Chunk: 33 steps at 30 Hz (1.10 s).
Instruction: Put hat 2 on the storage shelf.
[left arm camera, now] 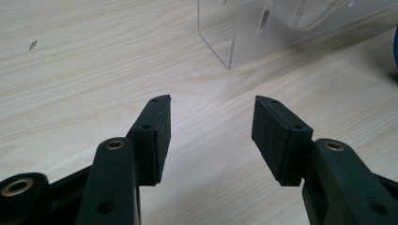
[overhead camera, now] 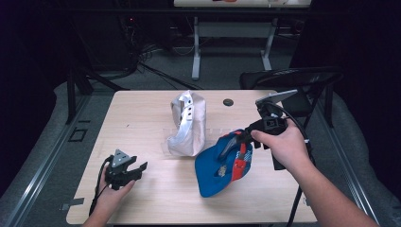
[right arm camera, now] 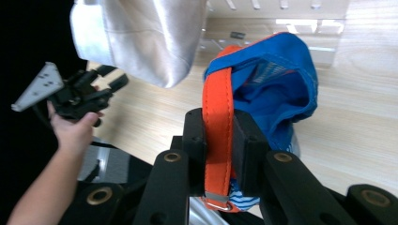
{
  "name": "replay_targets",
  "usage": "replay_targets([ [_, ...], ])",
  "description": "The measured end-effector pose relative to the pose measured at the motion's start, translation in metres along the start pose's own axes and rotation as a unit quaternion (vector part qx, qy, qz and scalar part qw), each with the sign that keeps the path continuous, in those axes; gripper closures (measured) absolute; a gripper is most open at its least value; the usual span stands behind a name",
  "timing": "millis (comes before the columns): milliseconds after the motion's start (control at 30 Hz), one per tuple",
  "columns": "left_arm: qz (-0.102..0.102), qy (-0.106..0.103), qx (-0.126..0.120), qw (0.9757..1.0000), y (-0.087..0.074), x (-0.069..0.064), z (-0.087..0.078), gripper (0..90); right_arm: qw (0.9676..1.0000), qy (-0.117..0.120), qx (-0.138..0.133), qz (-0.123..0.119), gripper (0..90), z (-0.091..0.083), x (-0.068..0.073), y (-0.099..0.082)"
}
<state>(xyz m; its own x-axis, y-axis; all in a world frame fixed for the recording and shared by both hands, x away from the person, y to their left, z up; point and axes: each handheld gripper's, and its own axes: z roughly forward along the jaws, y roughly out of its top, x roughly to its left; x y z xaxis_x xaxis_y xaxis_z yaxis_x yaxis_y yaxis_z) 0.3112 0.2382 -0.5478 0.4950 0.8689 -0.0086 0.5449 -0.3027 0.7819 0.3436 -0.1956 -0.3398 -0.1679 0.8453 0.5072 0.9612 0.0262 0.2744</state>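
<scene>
Blue cap [overhead camera: 218, 168] hangs by its orange strap [right arm camera: 218, 123], pinched in right gripper [overhead camera: 244, 137] fingers; left gripper [overhead camera: 140, 169] fingers spread.

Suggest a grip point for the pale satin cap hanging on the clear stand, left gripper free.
Judging by its pose, take the pale satin cap at its lower edge, coming from the left gripper side, jaws open. That hem hangs free below the clear acrylic stand, thin enough to pinch. The right gripper is shut on the blue cap's orange strap, so that side looks crowded.
</scene>
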Motion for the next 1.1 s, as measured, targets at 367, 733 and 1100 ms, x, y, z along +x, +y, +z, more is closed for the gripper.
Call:
replay_targets([
  [367, -0.003, 0.002, -0.001, 1.0, 0.0, 0.001, 0.0, 47.9, 0.9958, 0.083, -0.003, 0.038, 77.4, -0.011, -0.006, 0.007],
  [733, -0.005, 0.002, 0.0, 1.0, -0.001, 0.001, 0.001, 47.8, 0.9897, 0.128, -0.034, 0.055, 77.4, -0.03, -0.015, 0.011],
  [1100, -0.01, 0.002, 0.003, 0.9999, -0.001, 0.002, 0.002, 45.1, 0.9823, 0.164, -0.06, 0.068, 77.4, -0.044, -0.011, 0.02],
])
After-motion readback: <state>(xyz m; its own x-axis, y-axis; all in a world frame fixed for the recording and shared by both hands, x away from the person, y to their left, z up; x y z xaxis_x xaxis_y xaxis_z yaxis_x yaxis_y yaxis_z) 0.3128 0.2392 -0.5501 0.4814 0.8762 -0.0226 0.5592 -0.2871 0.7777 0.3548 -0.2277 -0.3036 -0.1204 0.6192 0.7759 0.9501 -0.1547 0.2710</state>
